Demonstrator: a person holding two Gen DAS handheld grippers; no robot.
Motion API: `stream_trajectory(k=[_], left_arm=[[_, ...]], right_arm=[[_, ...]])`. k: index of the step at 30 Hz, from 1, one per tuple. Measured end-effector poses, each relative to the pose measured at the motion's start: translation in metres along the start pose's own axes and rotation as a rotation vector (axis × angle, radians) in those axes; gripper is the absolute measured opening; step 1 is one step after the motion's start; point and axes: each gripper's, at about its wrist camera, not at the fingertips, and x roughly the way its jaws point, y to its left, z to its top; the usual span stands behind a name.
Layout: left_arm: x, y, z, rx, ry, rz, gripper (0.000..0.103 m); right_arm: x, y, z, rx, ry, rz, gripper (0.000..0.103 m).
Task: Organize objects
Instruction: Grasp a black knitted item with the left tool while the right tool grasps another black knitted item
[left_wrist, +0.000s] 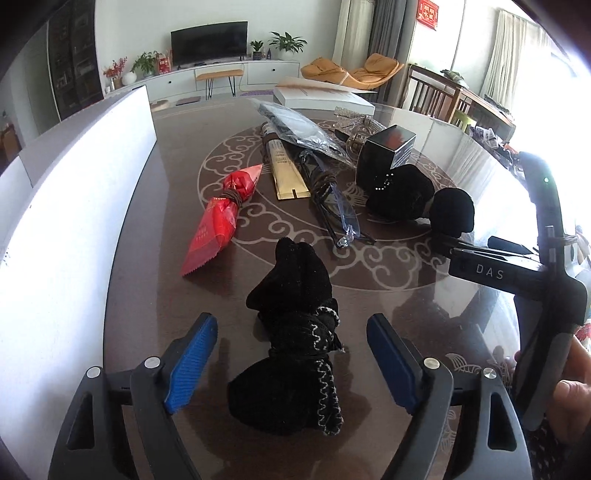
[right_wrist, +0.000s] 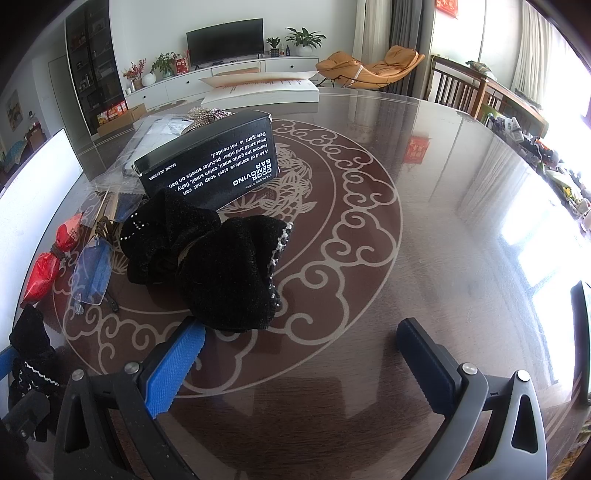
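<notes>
In the left wrist view, the left gripper (left_wrist: 291, 354) stands wide, with its two blue pads (left_wrist: 192, 363) apart at the bottom of the frame. Between them lies a black velvet pouch (left_wrist: 291, 347) with a silver zigzag trim, tied in the middle; the pads do not touch it. It rests on the dark round table (left_wrist: 388, 295) with a pale cloud pattern under glass.

Above the pouch, toward the centre of the frame, lie a red foil packet (left_wrist: 221, 218) tied with a cord, a gold flat package (left_wrist: 286, 173), a pair of glasses (left_wrist: 332, 210) and a clear plastic bag with dark contents (left_wrist: 295, 125). To the right of these stands a black box (left_wrist: 388, 151), and just below it are two more black velvet items (left_wrist: 421, 199), touching each other. A white box (left_wrist: 321, 98) lies at the far edge of the table. At the right edge of the frame a hand (left_wrist: 570, 384) holds the right gripper's handle.

In the right wrist view, the right gripper (right_wrist: 303, 363) is also wide and holds nothing. Its left blue pad (right_wrist: 173, 369) sits just below the heap of black velvet items (right_wrist: 218, 262); whether it touches them I cannot tell. Behind the heap stands the black box (right_wrist: 210, 158) with white print on its side. The red packet (right_wrist: 51, 258) and the glasses (right_wrist: 90, 269) are at the left of the frame.
</notes>
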Motion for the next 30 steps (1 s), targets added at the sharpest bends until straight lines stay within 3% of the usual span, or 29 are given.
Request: stream_trajectory(k=[4,8,10,13,15,20,26,28,30], left_arm=[[0.020,0.000,0.002,0.014,0.027,0.005,0.081],[0.025,-0.003,-0.004,0.037,-0.019,0.053,0.081],[0.028,-0.004,-0.002,0.039,-0.014,0.053,0.085],[0.034,-0.008,0.000,0.064,0.018,0.042,0.103],[0.033,-0.008,0.002,0.060,0.021,0.038,0.103],[0.032,-0.008,0.002,0.060,0.020,0.038,0.103],[0.031,-0.009,0.001,0.054,0.019,0.045,0.103],[0.031,-0.009,0.001,0.054,0.019,0.044,0.103],[0.031,-0.009,0.001,0.054,0.018,0.044,0.103]], right_arm=[[0.000,0.000,0.000,0.000,0.000,0.000,0.103],[-0.001,0.000,-0.002,0.000,0.000,0.000,0.103],[0.000,0.000,-0.001,0.000,0.000,0.000,0.103],[-0.001,-0.001,-0.002,0.000,0.000,0.000,0.103],[0.000,-0.001,-0.001,0.000,-0.001,0.006,0.103],[-0.009,-0.001,-0.001,-0.144,0.063,0.149,0.103],[-0.035,0.030,0.045,-0.380,-0.017,0.222,0.103],[-0.018,0.049,0.058,-0.449,0.046,0.247,0.103],[0.004,0.065,0.061,-0.502,0.109,0.208,0.101]])
